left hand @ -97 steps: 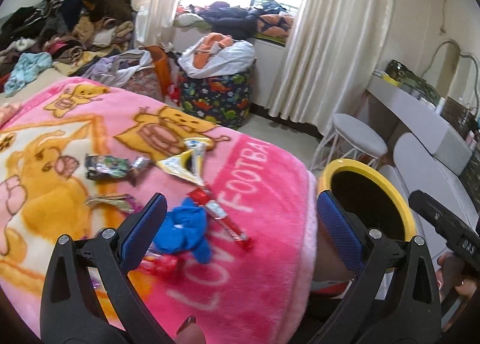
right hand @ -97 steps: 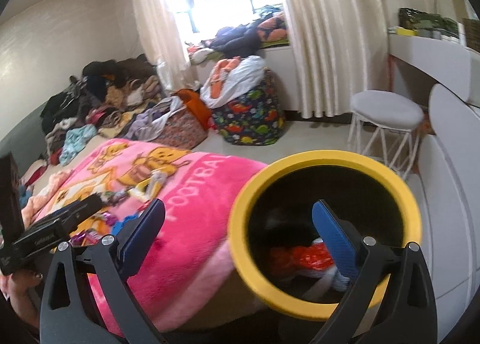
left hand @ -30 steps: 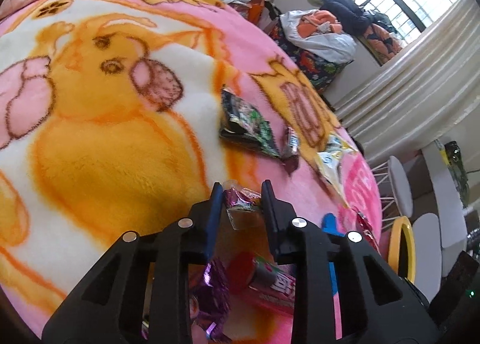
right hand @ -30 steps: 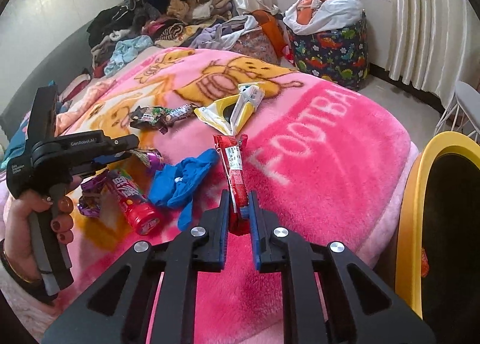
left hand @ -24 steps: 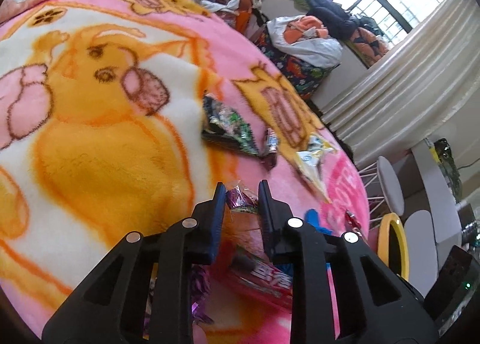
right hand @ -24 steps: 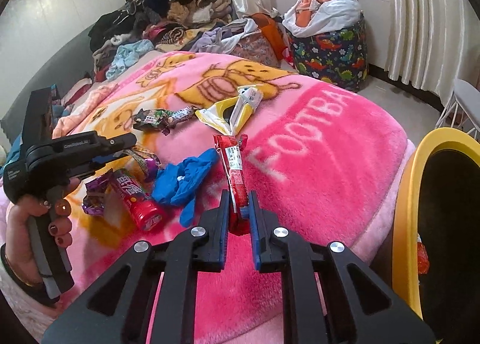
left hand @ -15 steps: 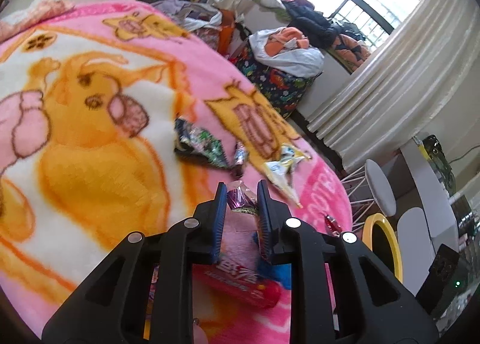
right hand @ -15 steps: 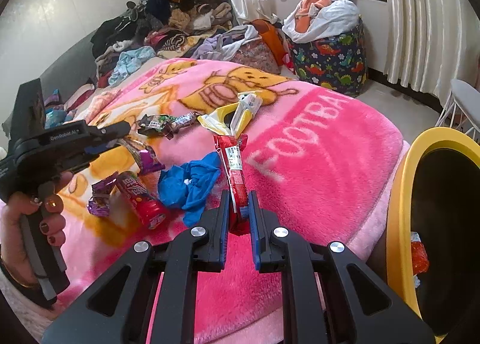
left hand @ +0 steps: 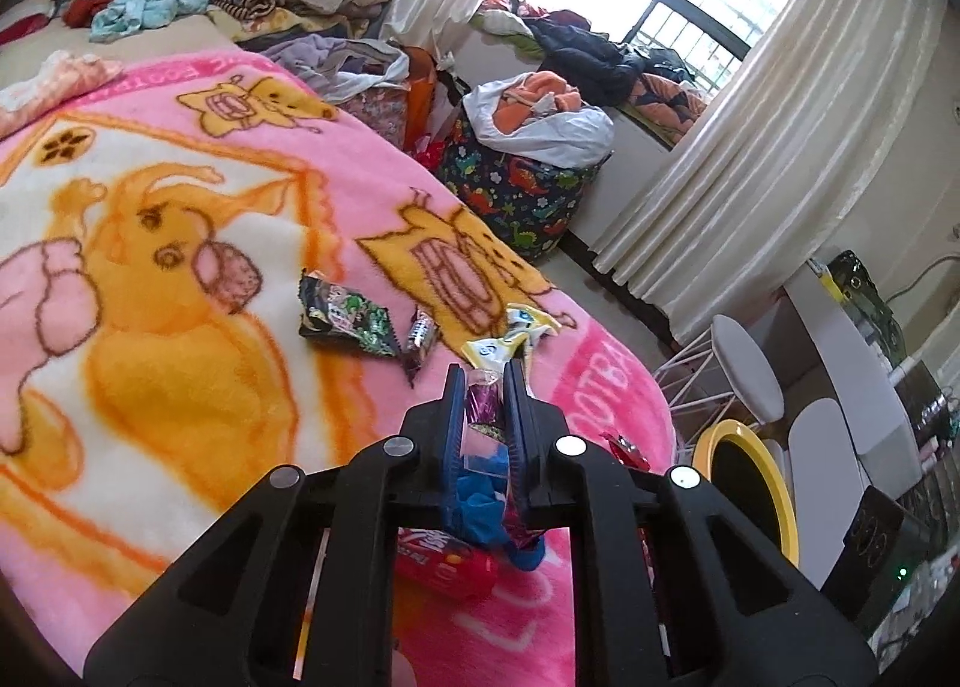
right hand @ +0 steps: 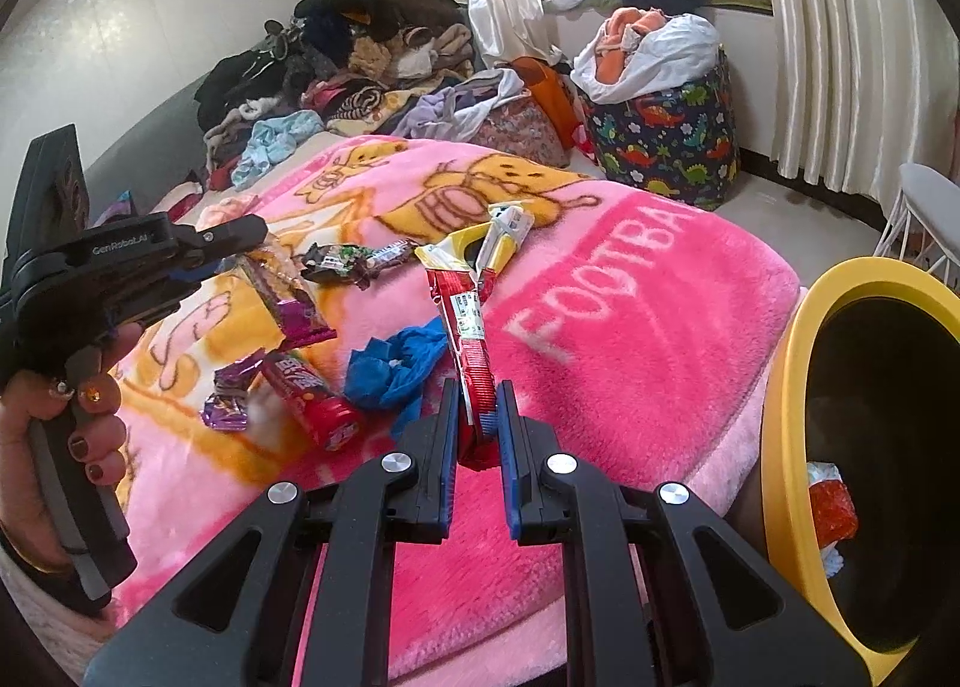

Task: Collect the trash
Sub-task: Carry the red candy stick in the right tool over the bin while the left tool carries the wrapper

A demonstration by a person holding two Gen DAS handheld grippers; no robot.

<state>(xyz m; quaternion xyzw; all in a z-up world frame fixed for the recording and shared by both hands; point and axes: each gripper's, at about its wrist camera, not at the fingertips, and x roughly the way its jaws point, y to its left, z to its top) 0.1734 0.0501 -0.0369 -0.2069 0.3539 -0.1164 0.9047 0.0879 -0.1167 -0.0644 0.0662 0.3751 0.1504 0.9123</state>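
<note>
Pink blanket [right hand: 630, 339]: two tools, one wrapper each.

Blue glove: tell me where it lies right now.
In the right wrist view the blue glove lies crumpled on the pink blanket, between the red tube and the held red wrapper.

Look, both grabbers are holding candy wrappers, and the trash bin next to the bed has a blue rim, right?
Almost. The left gripper does pinch a purple wrapper, and the right gripper pinches a long red wrapper. But the trash bin's rim is yellow, not blue; the right wrist view shows it clearly beside the pink blanket.
</note>
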